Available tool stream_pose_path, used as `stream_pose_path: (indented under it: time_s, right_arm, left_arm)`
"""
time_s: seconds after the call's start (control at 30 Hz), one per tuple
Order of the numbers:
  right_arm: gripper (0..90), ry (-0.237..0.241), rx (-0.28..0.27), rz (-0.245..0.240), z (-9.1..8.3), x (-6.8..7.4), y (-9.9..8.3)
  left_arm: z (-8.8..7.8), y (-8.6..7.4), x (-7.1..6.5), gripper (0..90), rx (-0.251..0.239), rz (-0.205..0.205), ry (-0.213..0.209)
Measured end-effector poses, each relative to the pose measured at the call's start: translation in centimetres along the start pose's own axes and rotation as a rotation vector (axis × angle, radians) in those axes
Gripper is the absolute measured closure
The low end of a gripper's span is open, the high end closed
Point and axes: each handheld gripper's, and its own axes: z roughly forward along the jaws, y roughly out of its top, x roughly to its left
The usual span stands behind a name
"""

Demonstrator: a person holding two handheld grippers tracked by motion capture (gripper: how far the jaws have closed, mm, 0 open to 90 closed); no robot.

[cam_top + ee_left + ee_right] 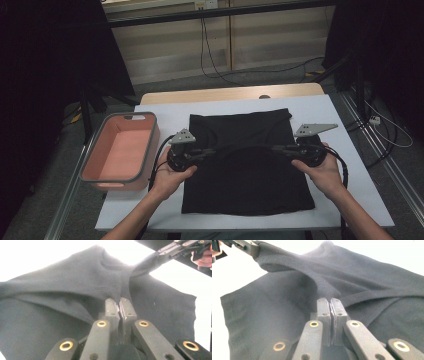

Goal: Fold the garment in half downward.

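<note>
High view: we see a black cloth (pixel 247 165) spread on the white table (pixel 350 150), pink bin (pixel 120 150) at the table's left edge; left gripper (pixel 205 154) and right gripper (pixel 277 148) each pinch the cloth at mid-length, one from each side edge, and a ridge of fabric is raised between them; risk as we judge it: the lower half lies flat and could drag unevenly, so any fold would land skewed; the left hand (pixel 172 175) sits near the bin, a wide swing could knock it

Left gripper view: jaws closed tight on a thin pinch of black cloth (pixel 75 297), barely a sliver of fabric between the pads; the right gripper (pixel 172 247) shows far off at the top right, clamped on the same ridge; risk: the bite looks shallow, so a hard pull from the other side could slip the fabric out

Right gripper view: jaws shut on the cloth's (pixel 362 277) edge, again a small bite; the left gripper (pixel 247 246) at the top left holds its end; the fabric sags between the two; risk: lifting unevenly or drifting apart would overstretch the ridge and one side would drop
</note>
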Motion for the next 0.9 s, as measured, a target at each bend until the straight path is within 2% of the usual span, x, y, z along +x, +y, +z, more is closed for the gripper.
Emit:
stream_pose_path:
  time_s: [0.17, 0.33, 0.5, 0.7, 0.9]
  right_arm:
    - [87.7, 0.001, -0.063, -0.002, -1.1, 0.0, 1.4]
    - [87.7, 0.009, -0.095, 0.009, -1.7, 0.4, 1.2]
    - [87.7, 0.012, -0.093, 0.012, -2.3, 0.9, 0.3]
    - [87.7, 0.01, -0.103, 0.002, -3.3, 1.4, 0.3]
    - [87.7, 0.016, -0.104, -0.003, -4.1, 2.1, 0.0]
  left_arm:
    - [-0.7, 1.1, -0.2, 87.0, -0.039, 0.003, 0.002]
    - [-1.3, 1.1, -0.9, 87.0, -0.045, 0.018, -0.003]
    - [-2.0, 0.9, -1.5, 87.0, -0.053, 0.032, -0.01]
    - [-2.8, 1.3, -2.0, 87.0, -0.069, 0.041, -0.016]
    - [-3.0, 0.6, -2.7, 87.0, -0.065, 0.047, -0.032]
